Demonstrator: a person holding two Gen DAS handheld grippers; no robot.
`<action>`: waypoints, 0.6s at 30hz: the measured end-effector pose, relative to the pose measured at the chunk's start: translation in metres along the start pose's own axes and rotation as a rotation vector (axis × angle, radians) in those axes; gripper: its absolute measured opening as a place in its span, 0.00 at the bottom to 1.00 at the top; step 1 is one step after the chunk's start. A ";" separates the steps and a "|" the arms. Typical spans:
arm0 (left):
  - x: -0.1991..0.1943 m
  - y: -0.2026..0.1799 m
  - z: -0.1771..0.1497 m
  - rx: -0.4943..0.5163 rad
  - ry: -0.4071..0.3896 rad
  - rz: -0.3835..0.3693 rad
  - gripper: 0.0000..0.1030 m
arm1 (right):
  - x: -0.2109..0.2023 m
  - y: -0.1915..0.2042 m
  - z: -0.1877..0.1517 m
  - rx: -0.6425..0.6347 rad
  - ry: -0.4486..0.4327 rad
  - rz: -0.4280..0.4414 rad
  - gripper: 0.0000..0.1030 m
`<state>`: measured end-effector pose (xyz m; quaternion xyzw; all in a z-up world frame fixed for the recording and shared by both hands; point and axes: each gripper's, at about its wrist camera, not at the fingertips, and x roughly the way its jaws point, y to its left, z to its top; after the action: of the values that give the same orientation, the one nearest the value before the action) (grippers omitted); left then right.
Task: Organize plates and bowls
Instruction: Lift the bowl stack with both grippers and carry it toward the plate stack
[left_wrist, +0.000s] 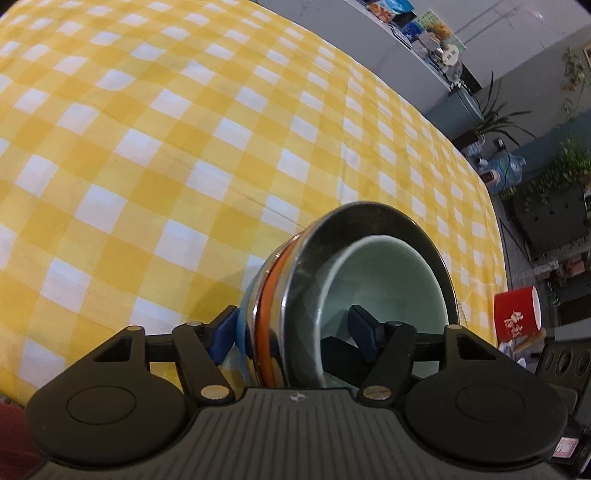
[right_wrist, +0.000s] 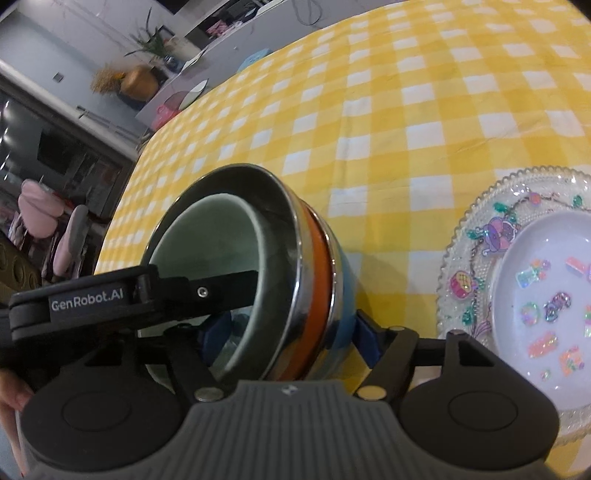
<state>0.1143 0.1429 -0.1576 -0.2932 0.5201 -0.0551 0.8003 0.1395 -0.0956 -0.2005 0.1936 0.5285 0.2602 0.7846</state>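
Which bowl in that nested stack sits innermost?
The pale green ceramic bowl sits innermost. It nests inside the shiny steel bowl, whose rim rings it; the orange bowl and blue bowl show only as bands outside.

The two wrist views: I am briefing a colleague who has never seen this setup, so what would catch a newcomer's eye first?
First, the stack of nested bowls at centre: a pale green one inside a steel one, over orange and blue rims, with both grippers' fingers straddling its wall. Next, the yellow checked tablecloth filling the background. Then, at the right of the right wrist view, the clear beaded plate holding a white dish with glittery stickers.
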 end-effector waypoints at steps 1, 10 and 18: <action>0.000 0.002 0.000 -0.013 -0.001 -0.006 0.68 | -0.001 -0.002 -0.001 0.010 -0.006 0.006 0.65; -0.004 0.004 0.000 -0.015 -0.004 -0.011 0.60 | -0.005 -0.010 0.000 0.013 -0.009 0.037 0.63; -0.015 -0.001 -0.001 0.019 -0.040 0.030 0.45 | -0.018 -0.014 0.000 0.008 -0.051 0.009 0.55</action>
<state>0.1071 0.1480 -0.1454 -0.2790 0.5076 -0.0423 0.8141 0.1369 -0.1176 -0.1959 0.2056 0.5084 0.2566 0.7959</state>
